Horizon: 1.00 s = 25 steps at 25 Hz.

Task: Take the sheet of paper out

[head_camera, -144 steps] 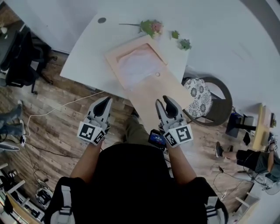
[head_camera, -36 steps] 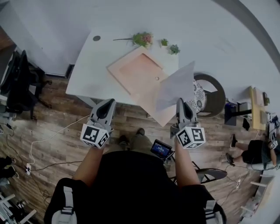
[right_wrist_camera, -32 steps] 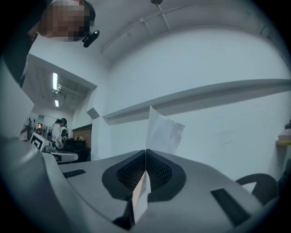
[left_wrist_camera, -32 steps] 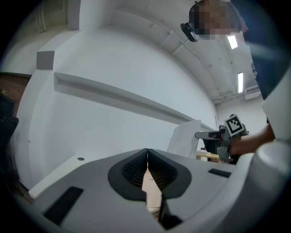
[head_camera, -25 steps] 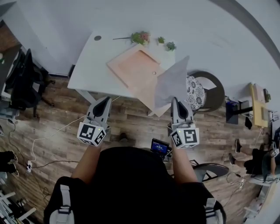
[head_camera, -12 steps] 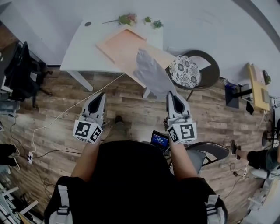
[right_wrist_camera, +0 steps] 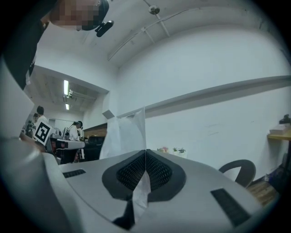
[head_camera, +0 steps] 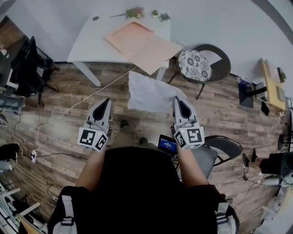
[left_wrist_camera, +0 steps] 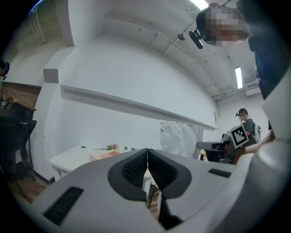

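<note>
A crumpled white sheet of paper [head_camera: 150, 94] hangs over the wooden floor, held by one corner in my right gripper [head_camera: 177, 101], which is shut on it. In the right gripper view the sheet [right_wrist_camera: 123, 133] rises from between the closed jaws of that gripper [right_wrist_camera: 145, 157]. My left gripper [head_camera: 103, 106] is level beside it, shut and holding nothing; its pads meet in the left gripper view [left_wrist_camera: 147, 154], where the sheet [left_wrist_camera: 179, 138] shows off to the right. The open pink folder [head_camera: 142, 40] lies on the white table [head_camera: 89, 42], well away from both grippers.
A round chair with a patterned cushion [head_camera: 195, 64] stands right of the table. Small plants [head_camera: 135, 12] sit at the table's far edge. A cable [head_camera: 68, 114] runs across the floor. A dark office chair [head_camera: 27, 64] is at the left, and a stool [head_camera: 219, 147] is near my right side.
Both grippers have drawn back from the table over the floor. The sheet went along in the right gripper and has swung from standing up to lying out leftward.
</note>
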Motion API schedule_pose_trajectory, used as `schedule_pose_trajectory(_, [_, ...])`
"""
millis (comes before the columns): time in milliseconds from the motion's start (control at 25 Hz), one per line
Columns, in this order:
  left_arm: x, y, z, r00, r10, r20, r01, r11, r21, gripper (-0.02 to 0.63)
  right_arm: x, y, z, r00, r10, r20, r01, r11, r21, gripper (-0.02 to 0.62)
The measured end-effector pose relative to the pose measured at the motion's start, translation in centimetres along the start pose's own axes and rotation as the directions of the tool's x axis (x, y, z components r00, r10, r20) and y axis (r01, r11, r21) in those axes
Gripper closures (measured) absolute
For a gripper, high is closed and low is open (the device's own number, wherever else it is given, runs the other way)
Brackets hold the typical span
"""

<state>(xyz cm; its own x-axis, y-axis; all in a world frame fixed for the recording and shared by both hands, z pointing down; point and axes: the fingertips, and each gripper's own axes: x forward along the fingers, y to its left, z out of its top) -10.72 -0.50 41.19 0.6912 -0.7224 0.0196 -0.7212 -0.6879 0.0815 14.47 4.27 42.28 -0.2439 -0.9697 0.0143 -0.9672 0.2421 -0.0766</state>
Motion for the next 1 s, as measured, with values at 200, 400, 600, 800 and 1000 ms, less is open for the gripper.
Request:
schedule_pose_trajectory(200, [-2.5,-0.4,-0.5,1.0,-0.008,-0.009,0.008,1.0,-0.017,0.602,-1.5,1.4,-1.4,0.999,-0.027,-0.037,0.028,0.999,0.03,0.583])
schedule_pose_trajectory(400, [-3.8,0.2,-0.5,0.999,-0.037,-0.003,0.037,0.999,-0.035,0.602,-2.4,3.2,-2.3,0.995,-0.057,-0.079,0.058,0.998,0.009,0.583])
schedule_pose_trajectory(600, [-5.3,1.4,-0.2,0.996,-0.085,-0.006,0.085,0.995,-0.05,0.601,-2.7,5.9,-2.7,0.988,-0.103,-0.117,0.105,0.994,0.012,0.583])
schedule_pose_trajectory(800, [-8.2,4.3,-0.6,0.995,-0.099,-0.012,0.098,0.994,-0.058,0.602,-2.3,9.8,-3.4,0.982,-0.123,-0.145,0.125,0.992,0.007,0.583])
schedule_pose_trajectory(1000, [-10.4,6.0,-1.4,0.993,-0.115,-0.017,0.114,0.991,-0.072,0.601,-2.9,12.4,-3.9,0.974,-0.156,-0.164,0.157,0.988,-0.002,0.583])
